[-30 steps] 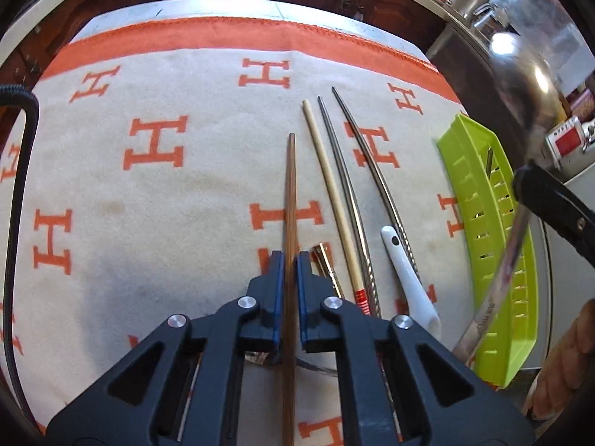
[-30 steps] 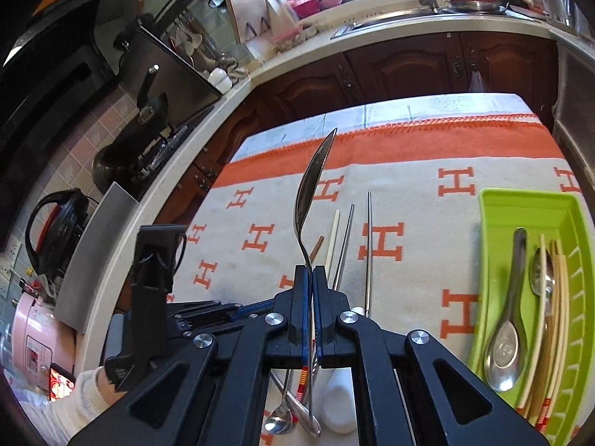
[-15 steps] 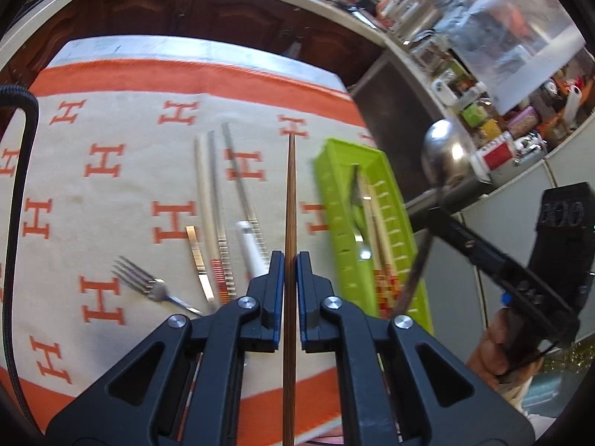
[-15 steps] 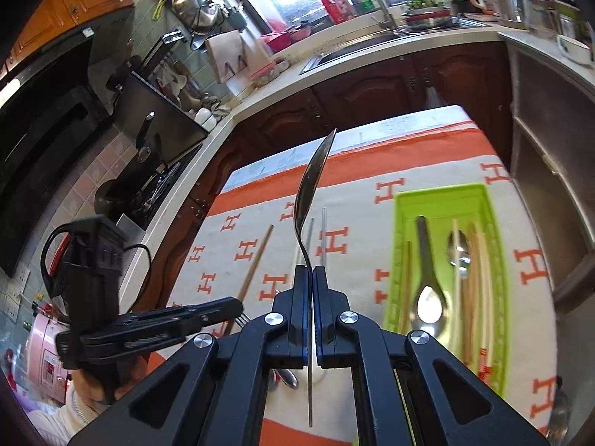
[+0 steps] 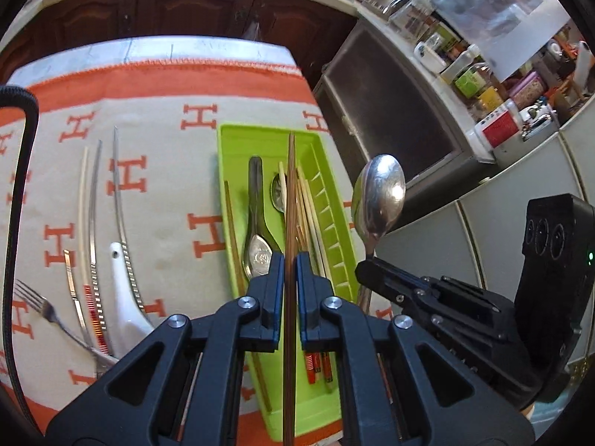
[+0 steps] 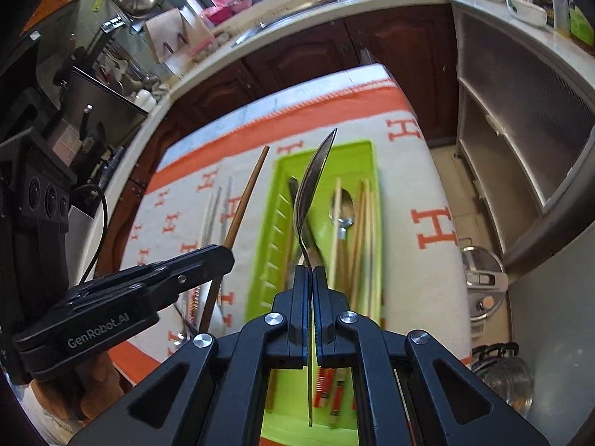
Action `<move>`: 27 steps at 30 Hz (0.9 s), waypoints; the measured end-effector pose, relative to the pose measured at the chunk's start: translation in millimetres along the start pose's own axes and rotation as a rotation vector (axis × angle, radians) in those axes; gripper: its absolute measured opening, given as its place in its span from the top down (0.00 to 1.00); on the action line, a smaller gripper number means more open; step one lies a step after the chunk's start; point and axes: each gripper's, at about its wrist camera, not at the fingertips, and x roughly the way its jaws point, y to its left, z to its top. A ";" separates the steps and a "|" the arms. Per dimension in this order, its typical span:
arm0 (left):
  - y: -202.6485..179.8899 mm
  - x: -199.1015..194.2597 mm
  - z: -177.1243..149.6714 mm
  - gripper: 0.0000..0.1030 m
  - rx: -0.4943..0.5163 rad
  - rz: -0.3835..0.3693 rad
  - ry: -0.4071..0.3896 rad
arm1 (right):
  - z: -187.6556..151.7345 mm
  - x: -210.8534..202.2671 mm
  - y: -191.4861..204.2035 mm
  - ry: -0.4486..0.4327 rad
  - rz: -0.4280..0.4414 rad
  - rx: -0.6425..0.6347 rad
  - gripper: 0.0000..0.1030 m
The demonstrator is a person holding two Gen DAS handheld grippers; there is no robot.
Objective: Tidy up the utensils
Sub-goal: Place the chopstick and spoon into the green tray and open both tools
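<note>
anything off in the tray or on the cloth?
Nothing damaged or spilled. Only oddity: in the green tray one brown chopstick lies alone along the left wall, apart from the chopstick bundle on the right. Fork, white spoon and loose chopsticks are on the cloth, unsorted.

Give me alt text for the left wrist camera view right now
The left gripper is shut on a brown chopstick above a green tray of spoons and chopsticks. The right gripper beside it holds a metal spoon.
</note>
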 end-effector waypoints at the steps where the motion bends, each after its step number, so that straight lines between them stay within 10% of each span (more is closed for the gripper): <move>1: -0.3 8.9 0.2 0.96 -0.009 0.009 0.011 | -0.7 4.9 -5.2 0.011 -0.006 0.000 0.98; 15: 12.2 33.5 -6.7 0.94 0.038 0.071 0.103 | 7.9 45.9 -20.9 0.095 -0.057 -0.027 0.85; 27: 55.6 -65.6 -36.9 0.74 0.068 0.159 0.022 | 2.7 1.7 74.4 0.019 -0.030 -0.170 0.79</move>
